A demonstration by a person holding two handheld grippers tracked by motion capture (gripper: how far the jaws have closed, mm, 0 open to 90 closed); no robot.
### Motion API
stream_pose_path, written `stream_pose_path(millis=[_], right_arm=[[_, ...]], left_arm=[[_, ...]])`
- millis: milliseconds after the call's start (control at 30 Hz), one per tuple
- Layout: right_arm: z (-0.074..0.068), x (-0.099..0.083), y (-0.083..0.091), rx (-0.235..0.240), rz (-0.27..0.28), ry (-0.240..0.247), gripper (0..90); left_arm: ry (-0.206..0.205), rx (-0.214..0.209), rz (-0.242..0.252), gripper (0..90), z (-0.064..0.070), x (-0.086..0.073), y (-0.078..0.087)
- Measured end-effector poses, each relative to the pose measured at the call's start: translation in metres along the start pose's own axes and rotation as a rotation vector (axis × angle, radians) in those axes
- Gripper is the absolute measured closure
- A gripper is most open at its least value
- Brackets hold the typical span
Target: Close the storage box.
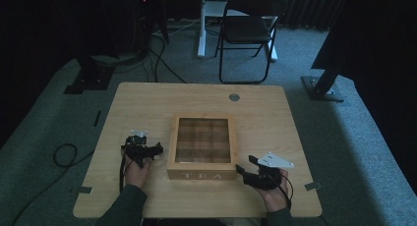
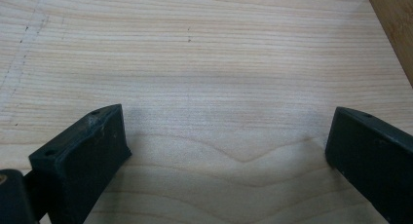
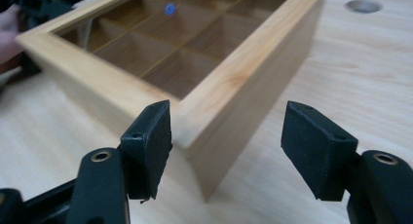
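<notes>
A wooden tea box [image 1: 202, 146] with a glass lid and "TEA" on its front sits shut in the middle of the table [image 1: 147, 100]. Through the lid I see divided compartments [image 3: 170, 44]. My left gripper [image 1: 145, 146] is just left of the box, open over bare wood [image 2: 226, 131], with the box's side [image 2: 395, 29] at the upper right of its view. My right gripper [image 1: 246, 165] is at the box's front right corner, open. In the right gripper view that corner [image 3: 214, 121] stands just beyond the spread gripper [image 3: 226, 124]; I cannot tell whether they touch.
A round grey grommet [image 1: 234, 97] is set in the table behind the box. Beyond the table stand a folding chair [image 1: 248, 29] and dark stand bases [image 1: 88, 78]. A cable [image 1: 64, 155] loops on the carpet at the left.
</notes>
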State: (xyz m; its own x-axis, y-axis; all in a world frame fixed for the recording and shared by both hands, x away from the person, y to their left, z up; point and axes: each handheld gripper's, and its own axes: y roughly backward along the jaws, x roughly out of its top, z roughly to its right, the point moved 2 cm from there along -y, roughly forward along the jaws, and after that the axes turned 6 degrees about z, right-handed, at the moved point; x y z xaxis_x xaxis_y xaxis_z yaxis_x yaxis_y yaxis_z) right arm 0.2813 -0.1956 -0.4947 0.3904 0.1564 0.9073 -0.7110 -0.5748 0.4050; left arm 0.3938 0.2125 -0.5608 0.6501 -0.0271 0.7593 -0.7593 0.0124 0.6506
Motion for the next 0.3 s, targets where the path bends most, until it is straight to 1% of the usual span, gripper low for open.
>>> stream_pose_path(millis=[33,100,167,200,267,300], right_arm=[[0.000,0.000,0.000,0.000,0.000,0.000,35.0],[0.008,0.000,0.001,-0.028,0.017,-0.015,35.0],[0.017,-0.002,0.001,-0.059,0.023,-0.037,35.1],[0.027,-0.005,0.000,-0.090,0.024,-0.058,35.3],[0.027,-0.005,0.000,-0.090,0.024,-0.058,35.3],[0.030,-0.006,0.000,-0.096,0.023,-0.064,35.4]], left_arm=[[0.000,0.000,0.000,1.6,0.000,0.000,0.000],[0.000,0.000,0.000,1.6,0.000,0.000,0.000],[0.001,0.000,0.001,1.6,0.000,0.000,0.000],[0.001,0.000,0.000,1.6,0.000,0.000,0.000],[0.000,0.000,0.000,1.6,0.000,0.000,0.000],[0.000,0.000,0.000,1.6,0.000,0.000,0.000]])
